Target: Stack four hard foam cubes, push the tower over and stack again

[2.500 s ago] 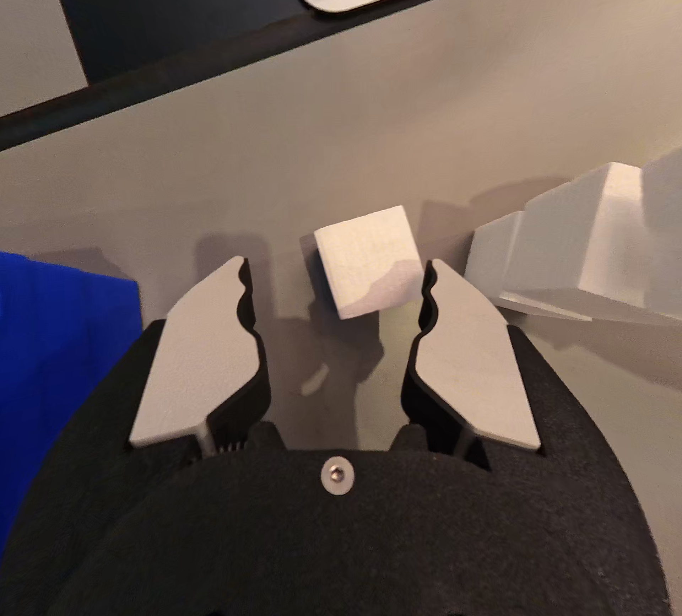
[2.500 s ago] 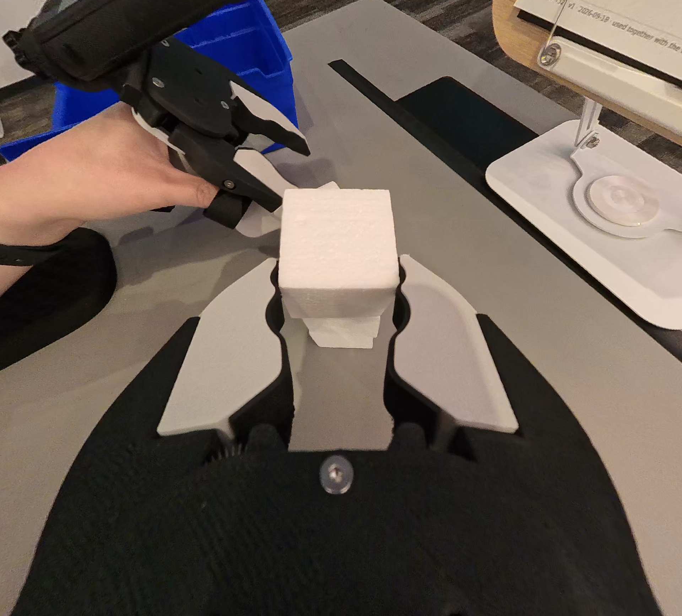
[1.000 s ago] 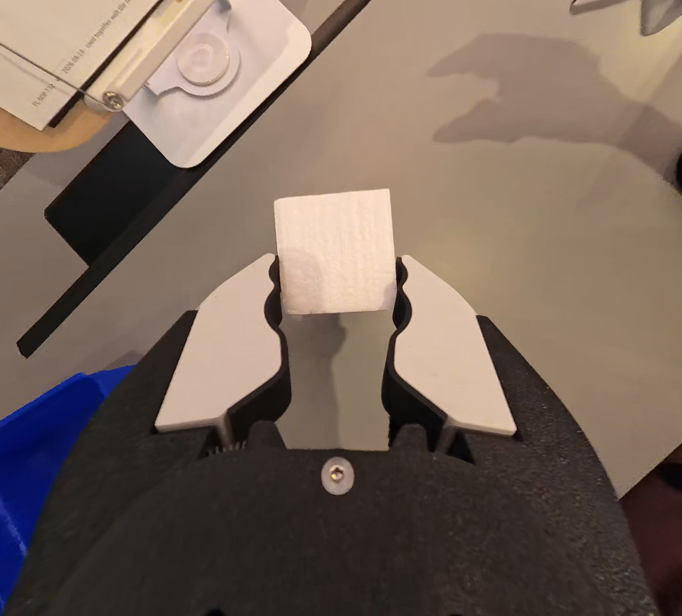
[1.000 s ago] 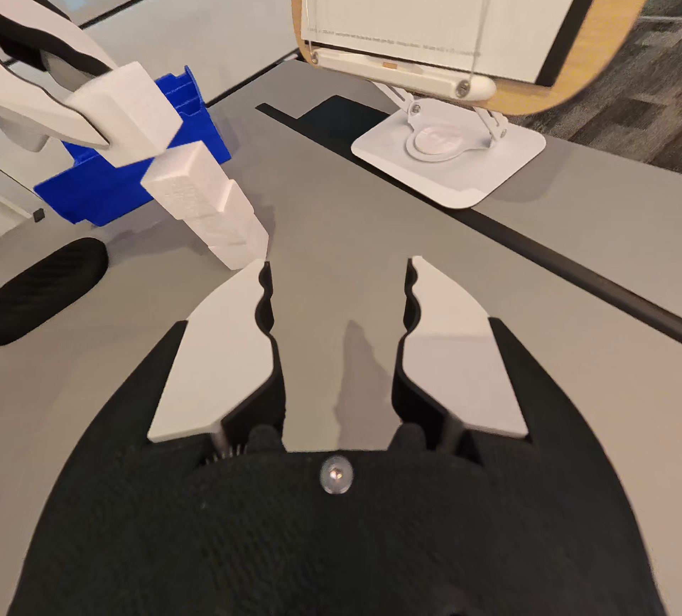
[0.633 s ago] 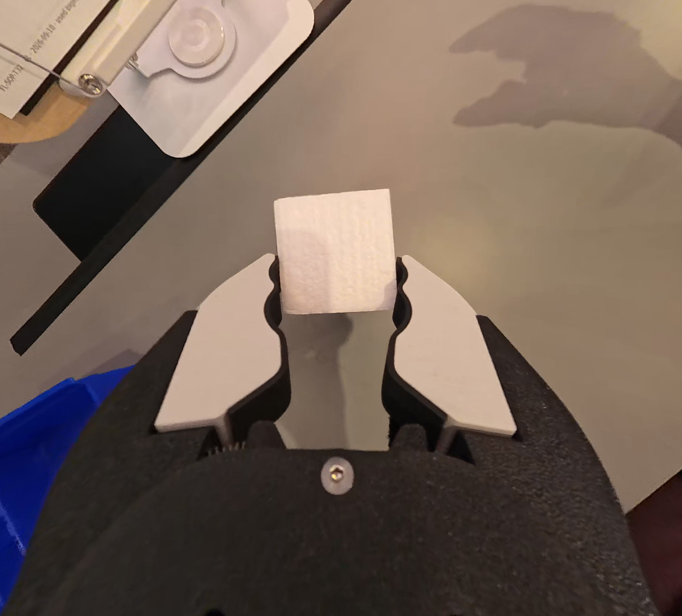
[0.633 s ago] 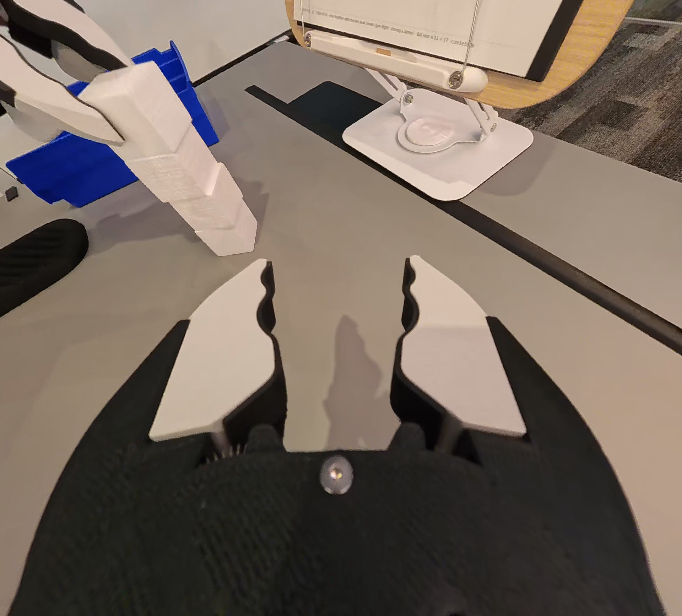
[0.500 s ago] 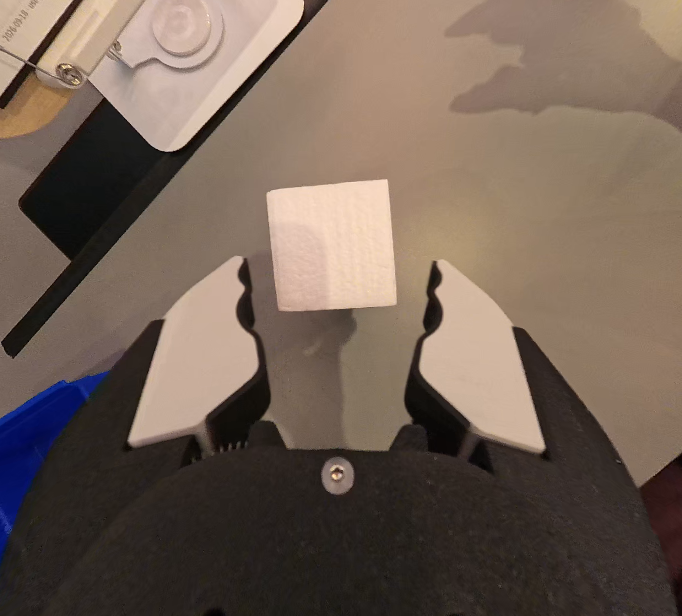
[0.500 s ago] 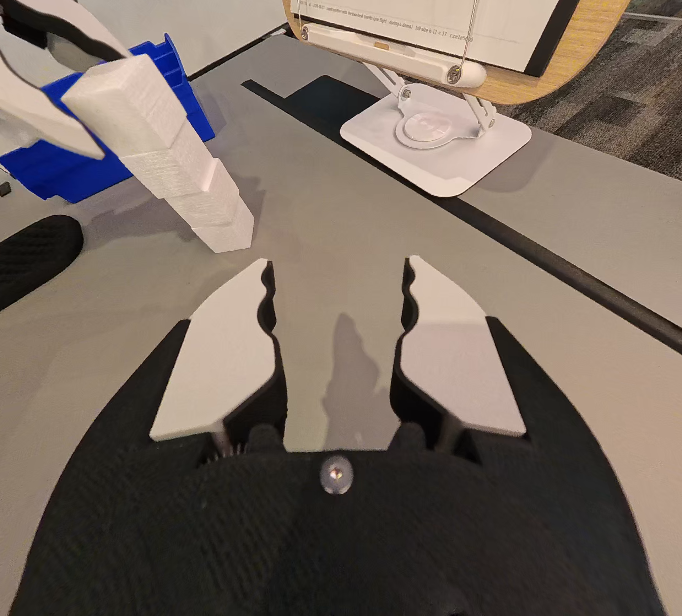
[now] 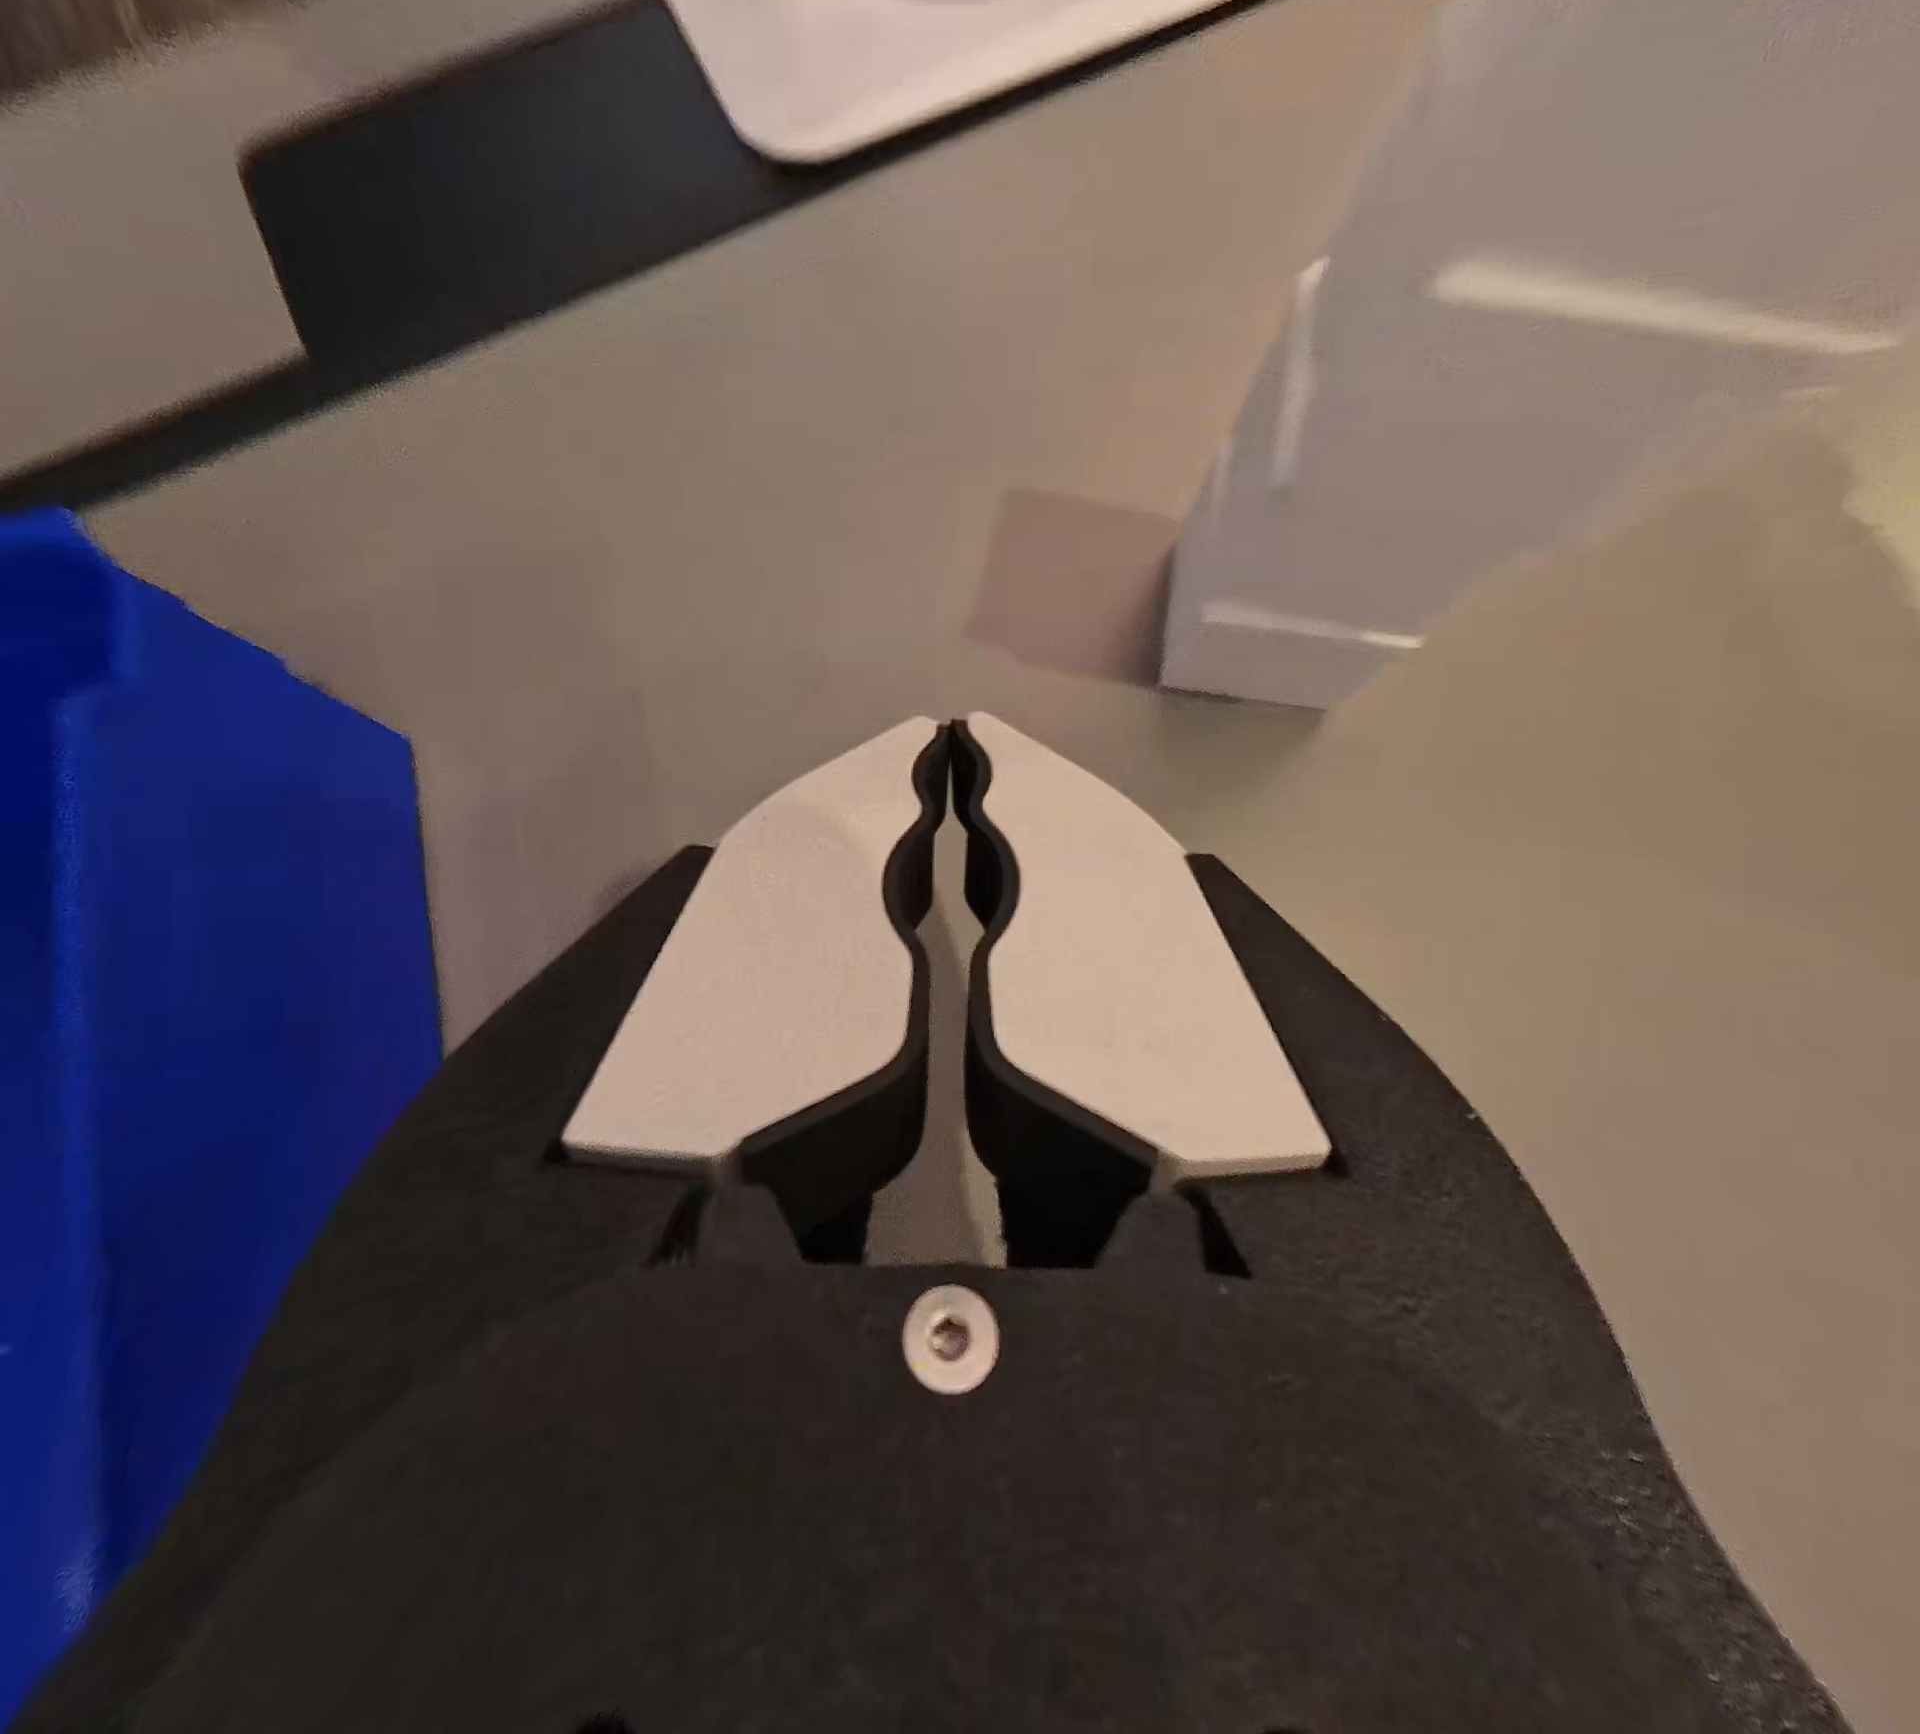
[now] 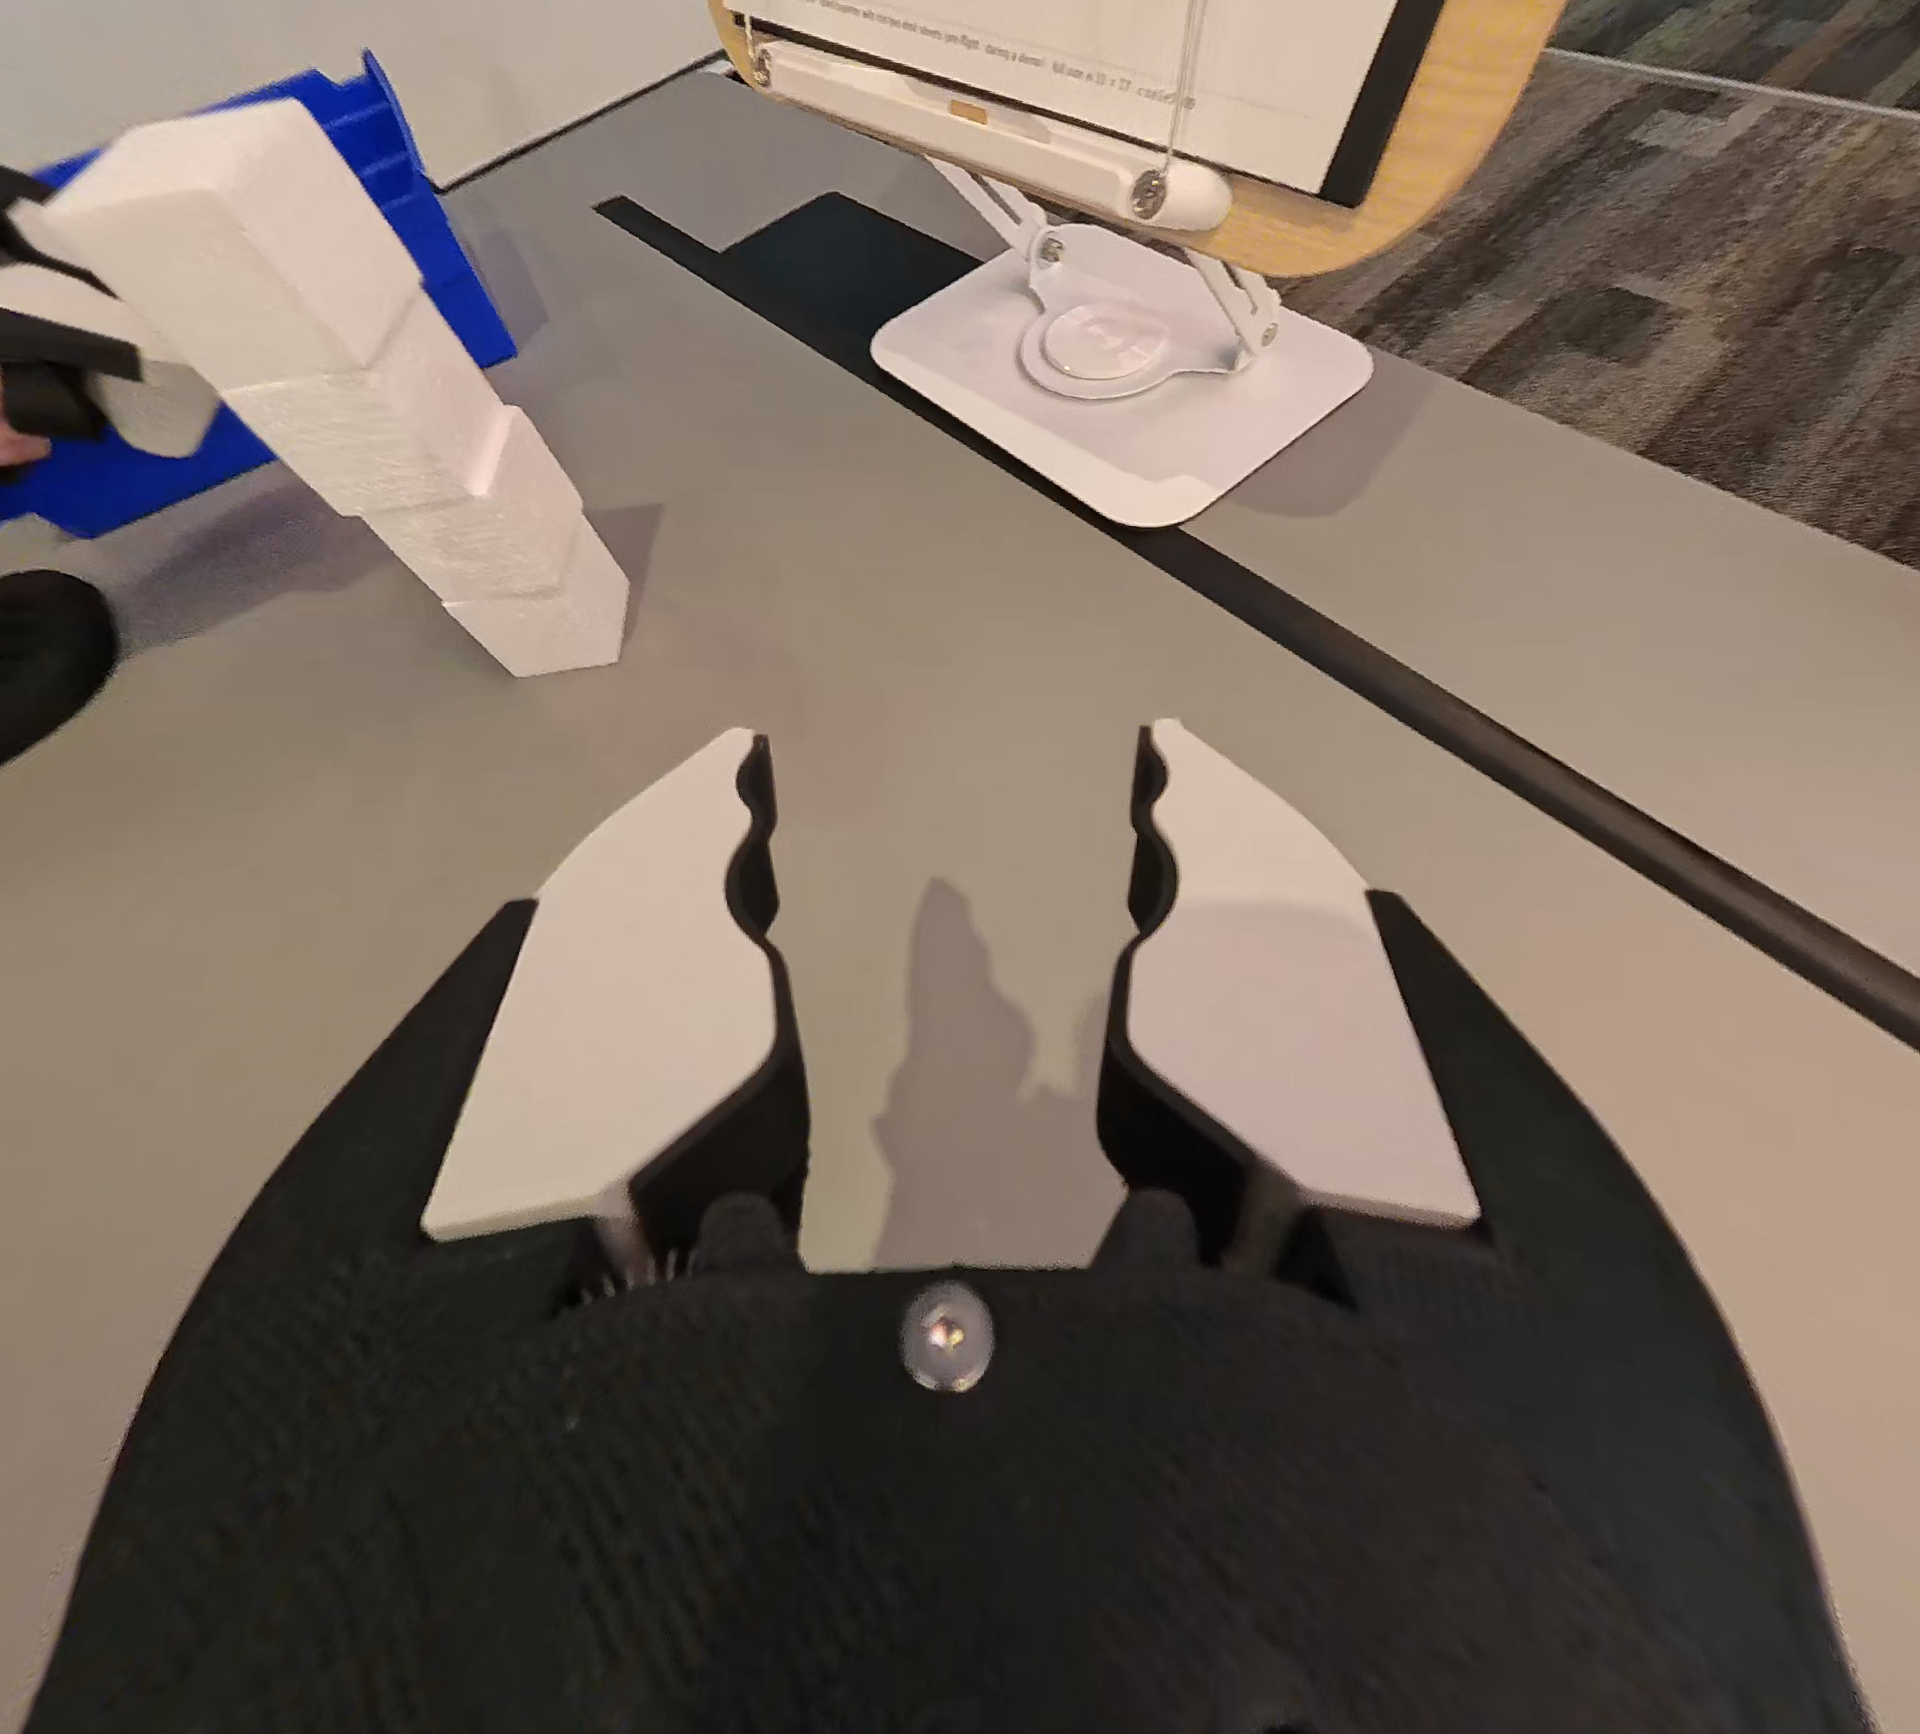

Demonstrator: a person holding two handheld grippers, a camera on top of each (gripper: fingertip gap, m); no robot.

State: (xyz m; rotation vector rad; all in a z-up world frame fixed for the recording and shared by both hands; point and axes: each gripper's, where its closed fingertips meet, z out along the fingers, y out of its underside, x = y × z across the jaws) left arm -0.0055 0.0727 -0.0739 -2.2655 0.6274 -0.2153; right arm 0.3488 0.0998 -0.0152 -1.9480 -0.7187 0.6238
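Our left tongs [image 9: 952, 726] are closed and empty beside the four-cube foam tower [image 10: 416, 437]; our right tongs [image 10: 951, 739] gape, empty. A weak nudge might merely slide it.

Right gripper [image 10: 951, 749] over grey table [image 10: 1351, 749], fingers spread, nothing between them. Four-cube white foam tower [image 10: 416, 427] stands ahead-left of it; left gripper [image 10: 94, 344] beside the tower's upper cubes. Blue bin [image 10: 416, 198] behind tower.
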